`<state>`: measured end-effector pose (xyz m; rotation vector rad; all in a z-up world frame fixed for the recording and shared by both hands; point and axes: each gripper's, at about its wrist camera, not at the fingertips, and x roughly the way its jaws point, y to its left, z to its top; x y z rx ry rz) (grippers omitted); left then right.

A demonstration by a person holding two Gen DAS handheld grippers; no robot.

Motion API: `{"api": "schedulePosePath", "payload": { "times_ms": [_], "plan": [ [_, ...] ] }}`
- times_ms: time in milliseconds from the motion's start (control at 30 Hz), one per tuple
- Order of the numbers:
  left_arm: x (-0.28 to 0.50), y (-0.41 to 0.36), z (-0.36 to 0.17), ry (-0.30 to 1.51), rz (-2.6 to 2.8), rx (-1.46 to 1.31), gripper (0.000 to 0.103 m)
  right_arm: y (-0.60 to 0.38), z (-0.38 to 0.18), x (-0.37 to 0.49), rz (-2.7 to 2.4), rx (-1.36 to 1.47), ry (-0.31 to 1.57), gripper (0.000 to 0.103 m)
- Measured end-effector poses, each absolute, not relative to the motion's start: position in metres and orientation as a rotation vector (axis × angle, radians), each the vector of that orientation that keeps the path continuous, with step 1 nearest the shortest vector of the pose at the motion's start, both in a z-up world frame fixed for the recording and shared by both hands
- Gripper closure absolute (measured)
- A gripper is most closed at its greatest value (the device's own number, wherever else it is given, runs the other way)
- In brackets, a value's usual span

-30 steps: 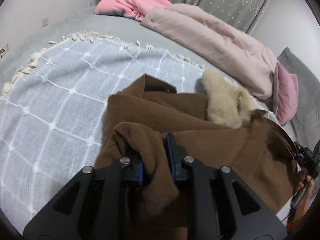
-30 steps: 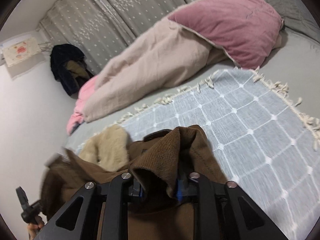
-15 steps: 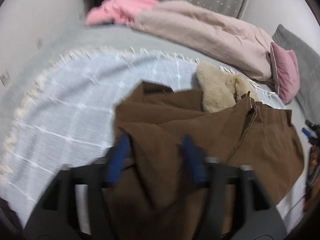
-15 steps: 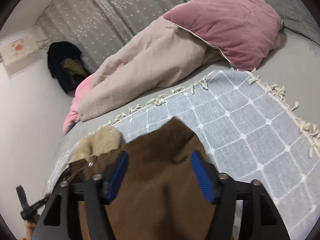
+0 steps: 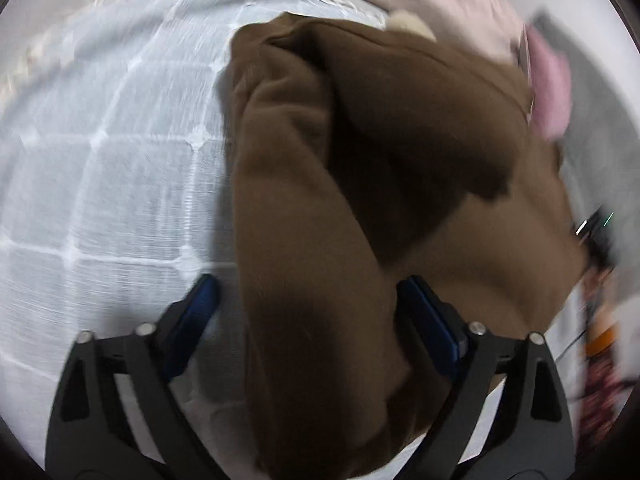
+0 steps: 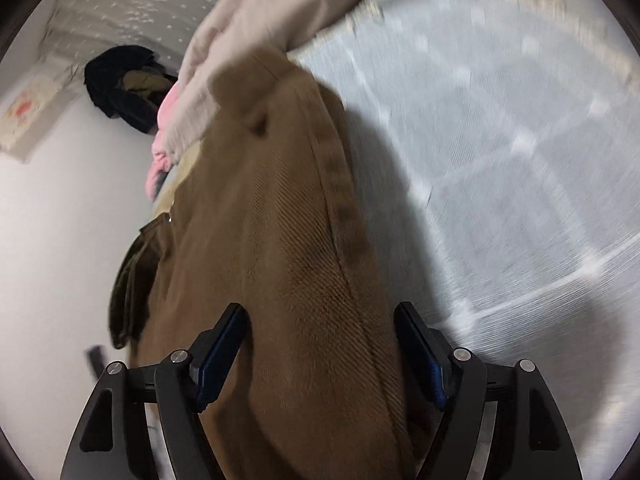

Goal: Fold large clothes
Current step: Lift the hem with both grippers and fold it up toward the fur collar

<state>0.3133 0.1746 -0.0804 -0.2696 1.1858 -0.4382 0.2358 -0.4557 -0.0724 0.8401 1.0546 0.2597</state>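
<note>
Brown coat (image 5: 360, 208) laid on checked blanket (image 5: 112, 168), left claw (image 5: 308, 304) and right claw (image 6: 320, 340) just spread apart, jaws straddling the fabric, nothing gripped.

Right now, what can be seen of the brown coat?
The brown coat is thick ribbed fabric with a cream fur trim at its far end, lying bunched and folded over itself on the pale checked blanket. Both the left gripper and right gripper straddle its near folds, jaws just opened wide, their pads not pressing it.
</note>
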Motion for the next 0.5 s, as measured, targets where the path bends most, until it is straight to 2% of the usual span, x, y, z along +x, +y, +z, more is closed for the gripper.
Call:
{"api": "schedulePosePath", "payload": {
  "times_ms": [67, 133, 167, 200, 233, 267, 300, 500],
  "plan": [
    [0.316, 0.177, -0.082, 1.162, -0.455, -0.311, 0.007, -0.45, -0.075, 0.242, 0.301, 0.838, 1.053, 0.024],
    [0.314, 0.173, -0.083, 1.135, -0.467, -0.312, 0.012, -0.44, -0.075, 0.248, 0.323, 0.815, 1.052, 0.033],
    [0.312, 0.171, -0.082, 1.119, -0.472, -0.325, 0.039, -0.436, -0.077, 0.25, 0.335, 0.831, 1.049, 0.055],
    [0.309, 0.169, -0.083, 1.11, -0.487, -0.386, 0.06, -0.433, -0.079, 0.25, 0.34, 0.854, 1.047, 0.067],
    [0.307, 0.169, -0.084, 1.11, -0.453, -0.442, 0.065, -0.425, -0.077, 0.249, 0.306, 0.842, 1.031, 0.068],
    [0.305, 0.168, -0.08, 1.093, -0.412, -0.47, 0.08, -0.421, -0.073, 0.247, 0.285, 0.82, 1.017, 0.072],
    [0.302, 0.166, -0.076, 1.082, -0.401, -0.483, 0.085, -0.419, -0.069, 0.245, 0.272, 0.819, 1.007, 0.076],
    [0.273, 0.165, 0.005, 0.955, -0.458, -0.576, 0.09, -0.421, 0.001, 0.209, 0.28, 0.844, 0.871, 0.084]
  ]
}}
